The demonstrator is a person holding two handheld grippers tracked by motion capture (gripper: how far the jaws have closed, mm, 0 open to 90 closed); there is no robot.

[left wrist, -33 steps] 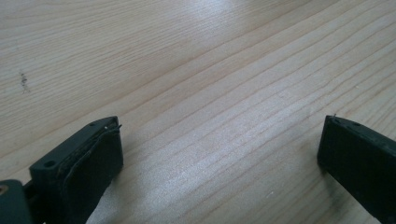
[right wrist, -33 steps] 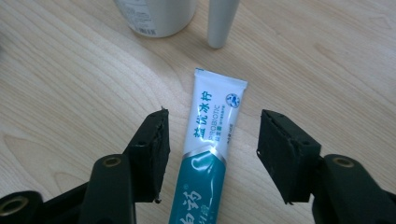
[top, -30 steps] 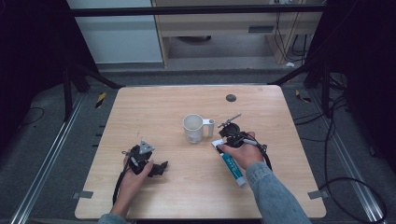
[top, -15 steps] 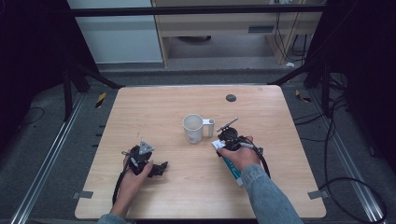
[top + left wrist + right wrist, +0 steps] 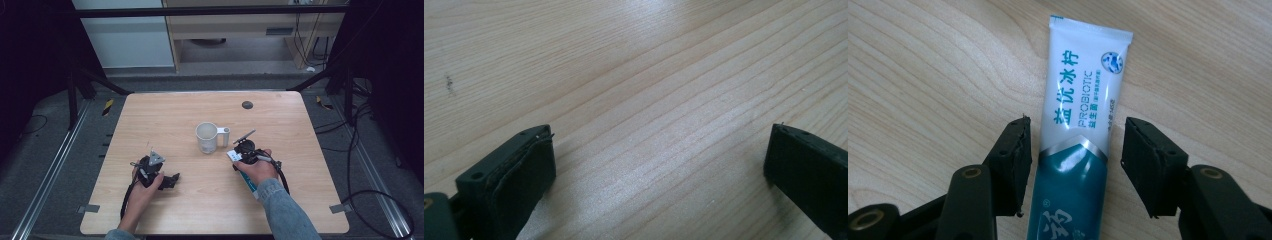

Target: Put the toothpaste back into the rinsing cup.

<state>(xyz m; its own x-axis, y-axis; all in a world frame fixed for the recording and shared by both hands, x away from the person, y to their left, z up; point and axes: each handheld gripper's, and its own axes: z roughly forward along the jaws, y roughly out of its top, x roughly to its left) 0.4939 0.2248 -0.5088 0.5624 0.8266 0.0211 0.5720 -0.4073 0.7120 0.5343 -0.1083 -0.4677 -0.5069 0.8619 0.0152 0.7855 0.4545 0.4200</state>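
Note:
A white and teal toothpaste tube (image 5: 1083, 100) lies flat on the wooden table (image 5: 165, 120), its crimped white end pointing away from my right gripper (image 5: 1075, 150). The jaws stand on either side of the tube near its middle, low over the wood. A small gap shows on each side, so this gripper is open. In the high view the right gripper (image 5: 243, 150) sits just right of a white mug (image 5: 207, 137), and the tube's teal end (image 5: 250, 184) pokes out under the hand. My left gripper (image 5: 659, 165) is open wide over bare wood; it rests at the front left (image 5: 170, 180).
The mug's handle points right, towards the right gripper. A small dark round spot (image 5: 247, 104) marks the far part of the table. Cables (image 5: 360, 150) lie on the floor to the right, and a metal rail (image 5: 50, 175) runs along the left.
My right gripper has sunk a little onto the tube's level, jaws still the same width apart. The left gripper has stayed where it was.

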